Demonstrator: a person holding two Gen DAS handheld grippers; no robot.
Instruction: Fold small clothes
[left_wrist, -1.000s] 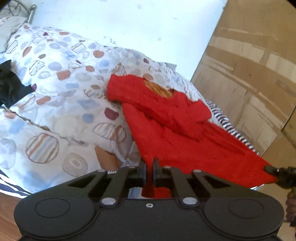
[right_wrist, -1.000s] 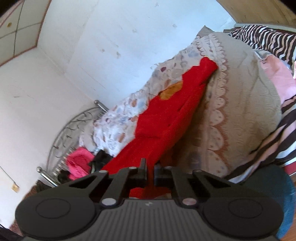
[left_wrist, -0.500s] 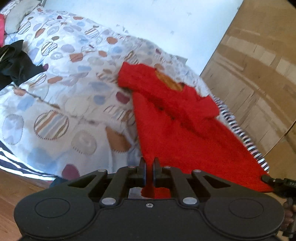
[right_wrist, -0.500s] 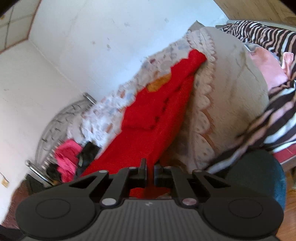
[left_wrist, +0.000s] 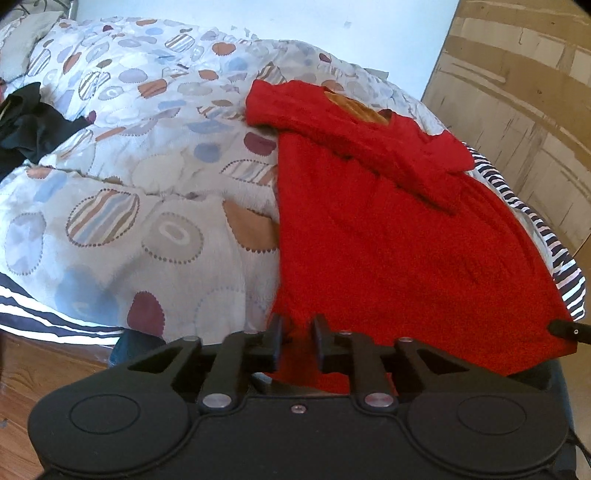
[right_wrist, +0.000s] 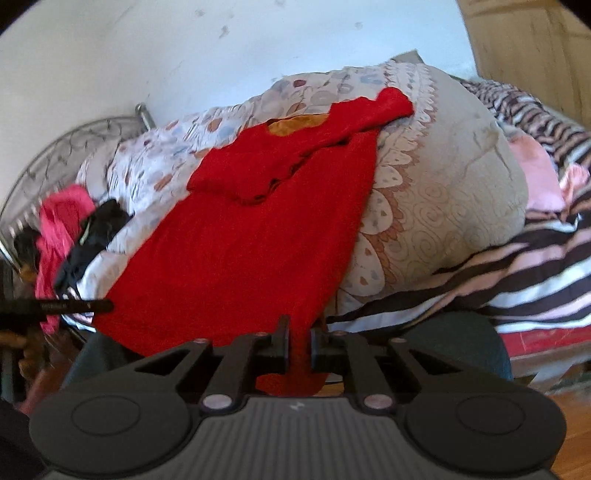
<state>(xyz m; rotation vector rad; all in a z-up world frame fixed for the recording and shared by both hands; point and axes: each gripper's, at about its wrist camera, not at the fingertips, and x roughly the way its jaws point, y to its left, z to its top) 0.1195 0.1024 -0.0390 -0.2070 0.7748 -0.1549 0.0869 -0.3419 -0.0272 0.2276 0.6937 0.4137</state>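
Hidden hem, cropped bedding, smeared edges

The red garment's (left_wrist: 388, 236) lower hem drops out of sight behind each hand-held gripper body; the black clothing (left_wrist: 29, 129) at the bed's left edge is cut by the frame, and the pink cloth (right_wrist: 59, 229) beside the headboard is motion-blurred.

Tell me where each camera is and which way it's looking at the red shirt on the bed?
Left wrist: sits on the left gripper, facing up the bed along the red shirt toward the wall; the right gripper's tip shows at the far hem corner.
Right wrist: sits on the right gripper, facing the same shirt from the other hem corner; the left gripper shows.
Both share the shirt, spotted duvet and black garment.
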